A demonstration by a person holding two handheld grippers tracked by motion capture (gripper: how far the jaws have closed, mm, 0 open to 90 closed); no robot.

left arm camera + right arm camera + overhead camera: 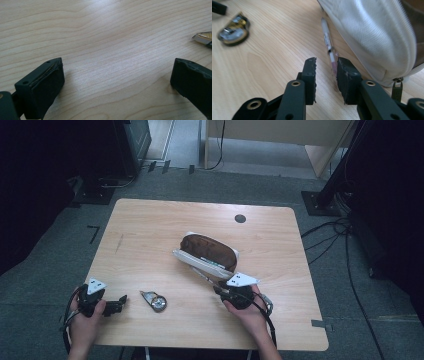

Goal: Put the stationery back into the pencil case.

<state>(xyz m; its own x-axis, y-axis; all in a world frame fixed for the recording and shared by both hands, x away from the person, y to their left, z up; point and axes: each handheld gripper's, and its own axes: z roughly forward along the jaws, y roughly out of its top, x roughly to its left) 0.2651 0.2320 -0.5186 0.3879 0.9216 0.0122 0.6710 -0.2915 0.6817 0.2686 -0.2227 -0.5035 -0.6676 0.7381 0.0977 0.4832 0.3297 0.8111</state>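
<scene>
- Landmark: white pencil case (206,254), lying open mid-table on the wooden table (150,225), brown lining up; all places below are given from it
- Pen (329,45) lies flat on the wood just beside the case's near long edge, running along it; in the right gripper view its barrel seems to touch or nearly touch the white fabric, cannot tell which
- Right gripper (326,68) sits at the case's near side, at the pen's near end; jaws partly closed with a narrow gap, the pen's tip lying in or just beyond that gap; nothing clamped yet as far as I can judge
- Left gripper (117,82) is well apart from the case, toward the table's near left corner; jaws spread wide, holding nothing, bare wood between them
- Small round metal object (156,302) lies on the near side of the case, between the two grippers, clear of both
- Risk: the pen is thin and round, so jaws closing off-centre near the tip could roll it or flick it under the case
- Risk: the far jaw stands close to the case wall and zip pull (397,88); closing there could pinch fabric with the pen and drag the case
- Risk: a grip at the very end leaves the pen long and free, likely to droop or pivot when lifted
</scene>
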